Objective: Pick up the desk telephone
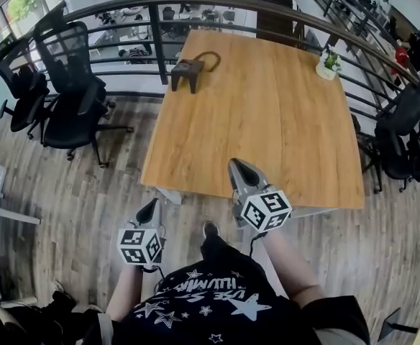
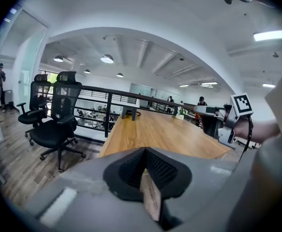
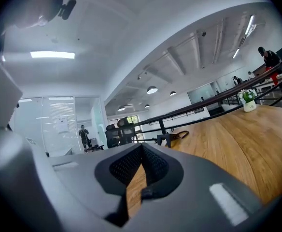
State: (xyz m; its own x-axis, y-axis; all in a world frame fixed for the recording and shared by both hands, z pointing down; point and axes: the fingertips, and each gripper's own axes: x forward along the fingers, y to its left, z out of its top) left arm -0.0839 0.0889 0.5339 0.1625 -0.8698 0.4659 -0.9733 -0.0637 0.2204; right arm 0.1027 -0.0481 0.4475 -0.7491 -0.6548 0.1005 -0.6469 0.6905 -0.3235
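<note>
The desk telephone, dark with a looped cord, stands at the far left corner of the wooden table. It also shows small and distant in the left gripper view and the right gripper view. My left gripper hangs over the floor just short of the table's near edge, its jaws together with nothing between them. My right gripper reaches over the near edge of the table, far from the telephone. Its jaws are shut and empty.
Two black office chairs stand left of the table and another at its right. A small potted plant sits at the far right corner. A curved black railing runs behind the table. People are in the background.
</note>
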